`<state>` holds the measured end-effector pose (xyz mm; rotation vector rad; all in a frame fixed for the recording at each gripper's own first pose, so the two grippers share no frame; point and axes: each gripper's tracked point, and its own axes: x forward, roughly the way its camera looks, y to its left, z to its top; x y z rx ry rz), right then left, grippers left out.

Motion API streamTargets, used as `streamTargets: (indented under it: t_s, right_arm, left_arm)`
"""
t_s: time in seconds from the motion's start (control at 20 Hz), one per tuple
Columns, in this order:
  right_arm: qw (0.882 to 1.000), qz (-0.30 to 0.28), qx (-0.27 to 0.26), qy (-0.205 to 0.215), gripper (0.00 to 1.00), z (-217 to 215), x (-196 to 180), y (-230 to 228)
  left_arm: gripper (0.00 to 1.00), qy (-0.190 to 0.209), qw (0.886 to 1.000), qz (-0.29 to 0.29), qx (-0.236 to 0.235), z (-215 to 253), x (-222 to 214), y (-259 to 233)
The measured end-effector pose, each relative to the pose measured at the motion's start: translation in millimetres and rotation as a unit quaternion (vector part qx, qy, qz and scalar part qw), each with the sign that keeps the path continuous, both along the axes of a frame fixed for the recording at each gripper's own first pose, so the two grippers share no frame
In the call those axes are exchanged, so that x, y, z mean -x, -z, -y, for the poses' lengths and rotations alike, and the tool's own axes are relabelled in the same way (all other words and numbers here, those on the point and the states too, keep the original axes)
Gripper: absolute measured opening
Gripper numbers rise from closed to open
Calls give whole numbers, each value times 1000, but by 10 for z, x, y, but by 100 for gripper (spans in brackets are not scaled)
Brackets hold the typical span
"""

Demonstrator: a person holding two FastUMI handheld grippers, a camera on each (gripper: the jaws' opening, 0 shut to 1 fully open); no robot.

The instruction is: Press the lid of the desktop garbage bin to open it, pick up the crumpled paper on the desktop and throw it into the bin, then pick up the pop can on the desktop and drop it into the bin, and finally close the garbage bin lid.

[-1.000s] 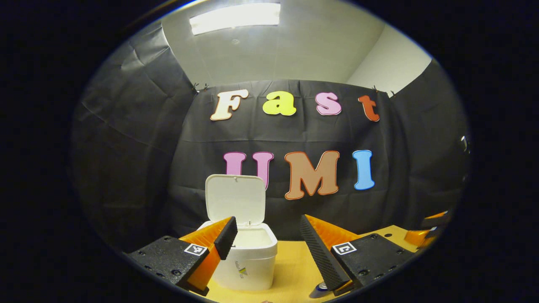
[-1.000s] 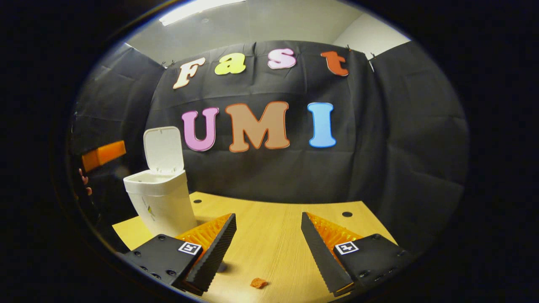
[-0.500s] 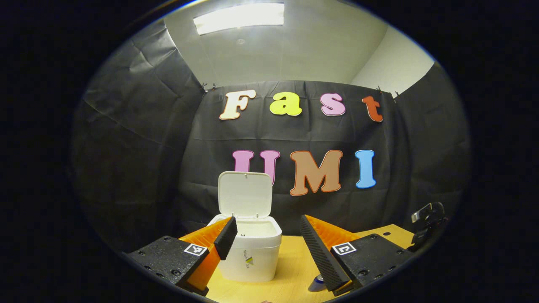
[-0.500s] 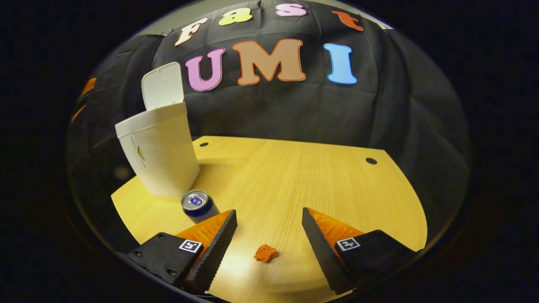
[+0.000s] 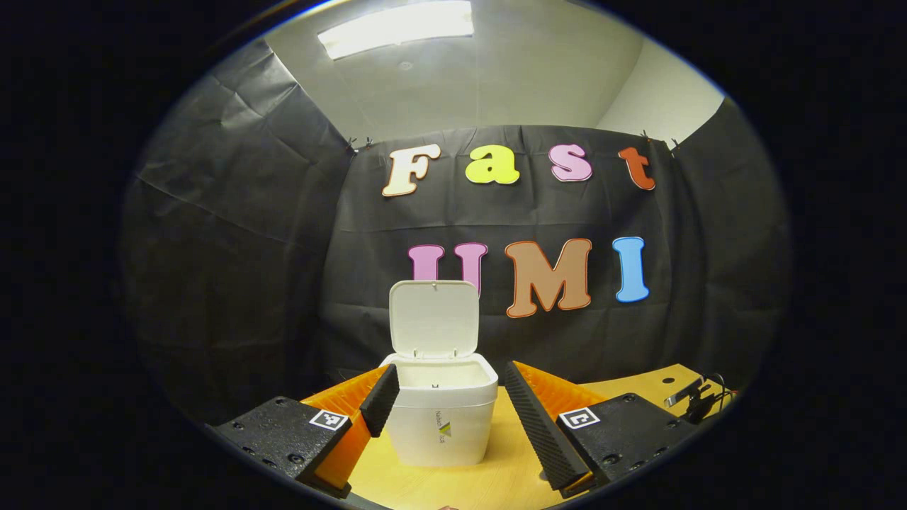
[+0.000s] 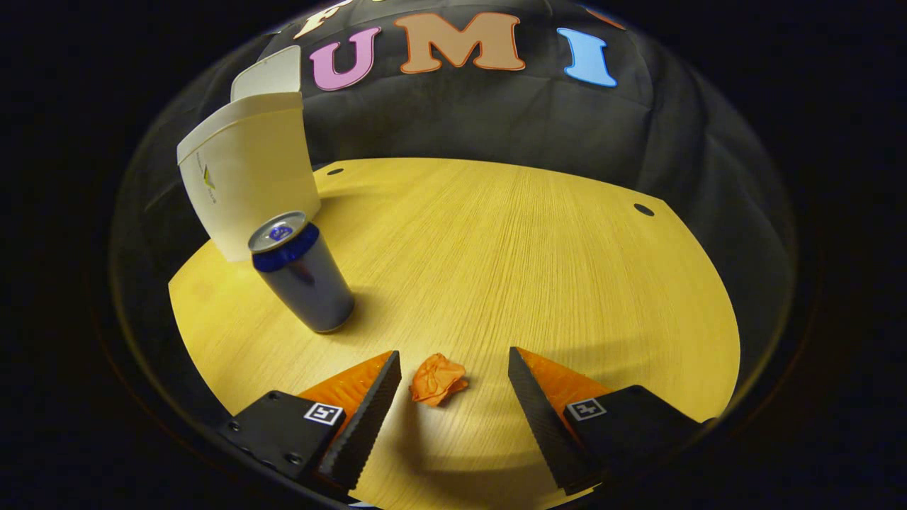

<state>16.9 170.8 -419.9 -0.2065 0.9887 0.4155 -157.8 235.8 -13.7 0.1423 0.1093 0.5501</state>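
— So, where is the bin (image 5: 441, 418) seen?

— In the left gripper view it is seen standing on the desk (image 5: 496, 482), straight ahead of the left gripper (image 5: 451, 411). Its lid (image 5: 434, 319) is raised upright at the back, and the white inside is exposed. The left gripper's fingers (image 5: 379, 400) are spread apart, with nothing held between them; the bin is framed in the gap but lies farther off.

— And the paper?

— In the right gripper view the crumpled paper (image 6: 438, 380) is seen lying on the desk (image 6: 538, 241), an orange ball just between the tips of the right gripper (image 6: 453, 397). The fingers (image 6: 365, 421) are released and wide apart; whether either is touching the paper cannot be told, though a small gap is seen on each side.

— Is the can found anywhere?

— Yes, the can (image 6: 303, 273) is seen upright on the desk in the right gripper view, left of the paper and well apart from it. The bin (image 6: 244, 177) is placed just behind the can, near the desk's far left edge, with its lid (image 6: 266, 71) lifted against the black cloth wall (image 6: 496, 120).

— Anything else on the desk?

— Two small dark holes are seen in the desk top, one near the bin (image 6: 334, 171) and one at the far right (image 6: 643, 210).
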Motion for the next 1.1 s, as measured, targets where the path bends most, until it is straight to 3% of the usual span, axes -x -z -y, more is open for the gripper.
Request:
streamTargets:
  t_s: [0.05,0.25,0.35,0.4,0.45,0.6,0.8,1.1]
  right_arm:
    - [1000,-5,-1,-2,98,-11,26,33]
    - [1000,-21,2,-22,79,9,53,139]
    - [999,-21,0,-35,63,-42,58,151]
    - [999,-21,0,-39,49,-45,42,156]
    - [999,-22,-6,-42,54,-70,62,184]
    - [999,-17,-12,-37,29,-82,46,149]
    - [999,15,-40,-26,31,-134,-59,-97]
    - [988,106,-106,-30,30,-461,-472,-1099]
  left_arm:
    - [92,0,1000,-2,1,2,-7,19]
    - [92,4,1000,-8,0,25,-50,35]
    - [92,10,1000,-11,0,57,-90,58]
    - [92,13,1000,-12,0,69,-103,67]
    - [92,14,1000,-13,0,76,-111,80]
    - [92,17,1000,-15,1,86,-144,96]
    - [92,21,1000,-17,0,63,-181,107]
    - [92,33,999,-14,14,35,-295,178]
